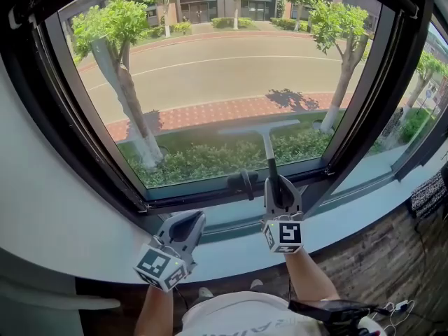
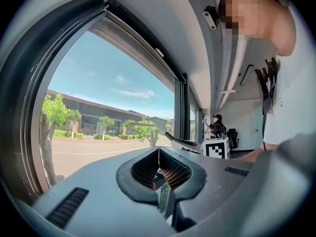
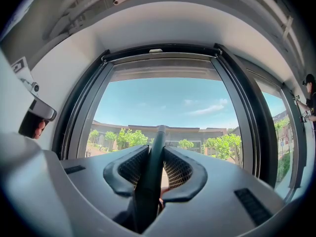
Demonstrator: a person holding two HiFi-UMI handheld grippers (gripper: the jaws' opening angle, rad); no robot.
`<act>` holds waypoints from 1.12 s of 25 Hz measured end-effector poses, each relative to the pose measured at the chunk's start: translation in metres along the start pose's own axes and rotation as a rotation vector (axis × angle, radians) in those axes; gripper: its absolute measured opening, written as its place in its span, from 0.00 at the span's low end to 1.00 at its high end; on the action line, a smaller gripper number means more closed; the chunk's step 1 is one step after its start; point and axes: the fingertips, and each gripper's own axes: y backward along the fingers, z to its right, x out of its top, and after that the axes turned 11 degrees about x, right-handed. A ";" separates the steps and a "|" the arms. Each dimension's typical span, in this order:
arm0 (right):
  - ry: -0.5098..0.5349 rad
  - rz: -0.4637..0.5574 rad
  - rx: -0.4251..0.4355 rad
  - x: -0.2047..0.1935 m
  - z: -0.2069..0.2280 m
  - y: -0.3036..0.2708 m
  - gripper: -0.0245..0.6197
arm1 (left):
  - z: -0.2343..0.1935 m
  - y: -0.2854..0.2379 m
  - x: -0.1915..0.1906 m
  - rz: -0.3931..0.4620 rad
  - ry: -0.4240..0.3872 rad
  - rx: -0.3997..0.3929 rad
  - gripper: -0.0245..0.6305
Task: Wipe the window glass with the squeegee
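While my right gripper (image 1: 281,190) clamps the squeegee (image 1: 264,133) by its handle, I see the blade lying flat against the glass (image 1: 210,61), low and right of centre, just above the bottom frame. My left gripper (image 1: 187,224) hangs low by the sill (image 1: 364,191), jaws pressed together on nothing.

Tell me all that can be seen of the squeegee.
The squeegee is T-shaped: a pale grey blade bar, lying level, on a slim neck that runs down into a dark handle, plastic by its look. It stands nearly upright, blade on top, before the lower part of the window glass; contact with the glass cannot be told. The right gripper is shut on the handle.
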 end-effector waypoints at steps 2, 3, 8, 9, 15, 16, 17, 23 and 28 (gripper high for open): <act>-0.001 -0.002 -0.001 -0.003 0.000 0.001 0.19 | 0.000 0.001 0.000 0.000 -0.001 0.001 0.07; -0.001 -0.003 -0.001 -0.004 0.000 0.001 0.19 | -0.001 0.002 -0.001 0.001 -0.002 0.002 0.07; -0.010 -0.012 -0.002 -0.011 -0.001 0.004 0.19 | -0.001 0.005 0.000 -0.002 -0.002 0.011 0.07; -0.012 -0.016 -0.003 -0.013 -0.001 0.005 0.19 | 0.000 0.005 -0.001 -0.003 -0.003 0.009 0.07; -0.042 -0.065 0.003 -0.037 -0.003 0.011 0.19 | 0.001 0.006 -0.001 -0.007 -0.003 0.012 0.07; -0.047 -0.077 0.005 -0.042 -0.004 0.012 0.19 | 0.001 0.007 -0.001 -0.008 -0.004 0.011 0.07; -0.052 -0.089 0.007 -0.047 -0.004 0.014 0.19 | 0.001 0.006 -0.002 -0.009 -0.004 0.010 0.07; -0.071 -0.166 0.007 -0.080 -0.006 0.022 0.19 | 0.005 0.006 -0.006 -0.021 0.001 0.003 0.07; -0.098 -0.215 -0.002 -0.098 -0.006 0.027 0.19 | 0.006 0.007 -0.007 -0.024 0.009 0.003 0.07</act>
